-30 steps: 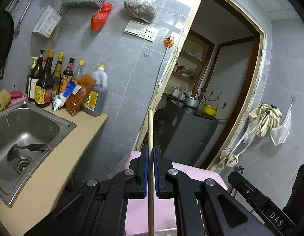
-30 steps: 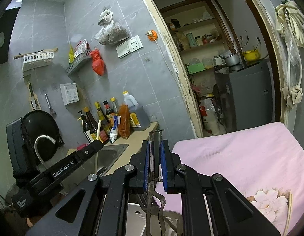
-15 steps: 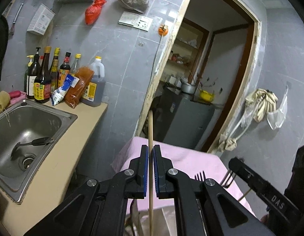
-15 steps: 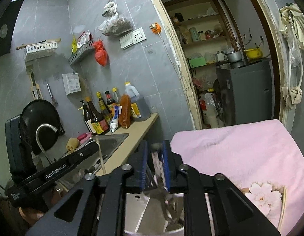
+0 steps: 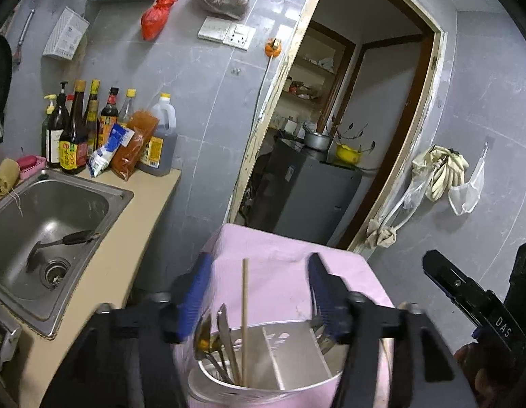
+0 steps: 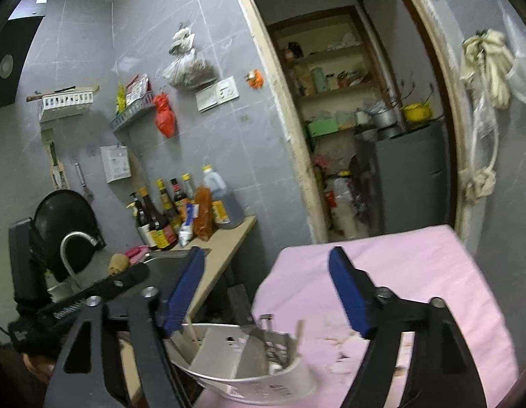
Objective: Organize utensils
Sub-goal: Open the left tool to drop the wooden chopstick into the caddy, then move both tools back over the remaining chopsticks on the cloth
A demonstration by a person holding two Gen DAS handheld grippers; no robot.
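Faintly, "DAS" on right gripper (image 5: 480, 306)

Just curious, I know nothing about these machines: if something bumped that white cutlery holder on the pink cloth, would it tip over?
Possibly. The holder looks like light plastic, and the tall chopstick and metal cutlery crowd its left compartment, so the weight seems lopsided. The soft pink cloth beneath may also let it slide or rock.
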